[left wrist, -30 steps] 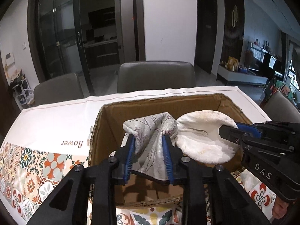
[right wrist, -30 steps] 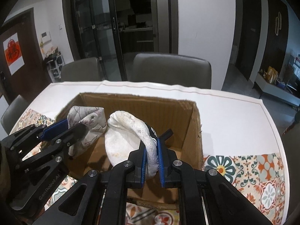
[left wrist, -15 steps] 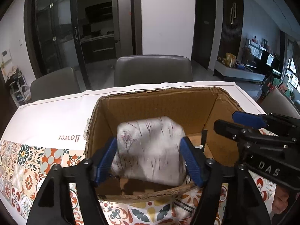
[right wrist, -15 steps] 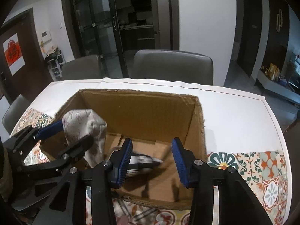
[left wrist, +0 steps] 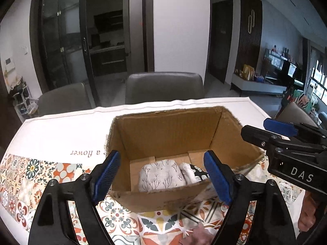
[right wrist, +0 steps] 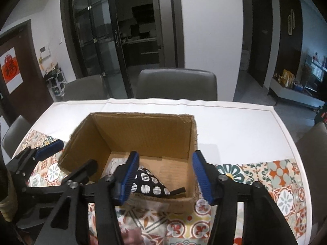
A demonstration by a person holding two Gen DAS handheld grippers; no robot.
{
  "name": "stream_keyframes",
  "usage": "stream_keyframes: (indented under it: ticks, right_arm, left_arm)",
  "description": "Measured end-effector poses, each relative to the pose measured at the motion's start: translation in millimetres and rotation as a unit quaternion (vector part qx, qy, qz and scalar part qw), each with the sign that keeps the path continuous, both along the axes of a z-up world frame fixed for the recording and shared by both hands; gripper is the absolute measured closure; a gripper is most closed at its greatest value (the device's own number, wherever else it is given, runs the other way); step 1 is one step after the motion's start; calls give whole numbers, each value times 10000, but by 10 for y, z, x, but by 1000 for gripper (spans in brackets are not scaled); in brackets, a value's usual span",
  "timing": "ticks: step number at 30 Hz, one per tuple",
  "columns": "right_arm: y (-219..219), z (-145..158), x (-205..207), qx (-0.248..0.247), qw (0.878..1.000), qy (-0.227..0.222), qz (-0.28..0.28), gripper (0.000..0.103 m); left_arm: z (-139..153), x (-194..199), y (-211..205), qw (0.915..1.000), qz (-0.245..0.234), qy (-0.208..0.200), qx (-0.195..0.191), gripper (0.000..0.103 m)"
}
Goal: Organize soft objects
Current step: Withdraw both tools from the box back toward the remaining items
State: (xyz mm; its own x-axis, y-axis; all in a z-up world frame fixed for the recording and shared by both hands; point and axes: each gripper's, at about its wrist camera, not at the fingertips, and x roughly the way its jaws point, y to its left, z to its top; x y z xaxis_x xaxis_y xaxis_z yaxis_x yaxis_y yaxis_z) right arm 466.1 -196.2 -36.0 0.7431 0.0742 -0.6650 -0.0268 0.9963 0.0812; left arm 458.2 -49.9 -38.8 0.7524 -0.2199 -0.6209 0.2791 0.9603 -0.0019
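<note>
Box [left wrist: 169,130] sits open-topped at table centre, near wall toward 6 o'clock — likely set so both tools can drop items straight in. Two soft pads lie on its floor: floral pad [left wrist: 161,175] at roughly 7 o'clock, dotted pad [right wrist: 148,181] beside it toward 5 o'clock, touching; contact edge partly hidden by the near wall. Left gripper [left wrist: 161,175] hangs above the near rim, jaws wide apart, empty. Right gripper [right wrist: 164,173] likewise spread, holding nothing — judged as both items deposited. Table [right wrist: 235,126]: white cloth at 12 o'clock, patterned tile print at 6. Room: grey chairs [right wrist: 176,83], dark glass doors [right wrist: 96,40] behind.
</note>
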Motion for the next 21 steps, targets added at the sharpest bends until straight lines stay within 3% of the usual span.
stream_keyframes:
  ticks: [7, 10, 21]
  right_arm:
    - [-17, 238, -267, 100, 9997, -211, -33, 45]
    - [6, 321, -385, 69, 9995, -317, -60, 38]
    - [82, 481, -824, 15, 9987, -512, -9, 37]
  left_arm:
    - [235, -292, 94, 9995, 149, -278, -72, 14]
    - [294, -403, 138, 9993, 177, -316, -93, 14]
    - [410, -935, 260, 9986, 287, -444, -90, 14]
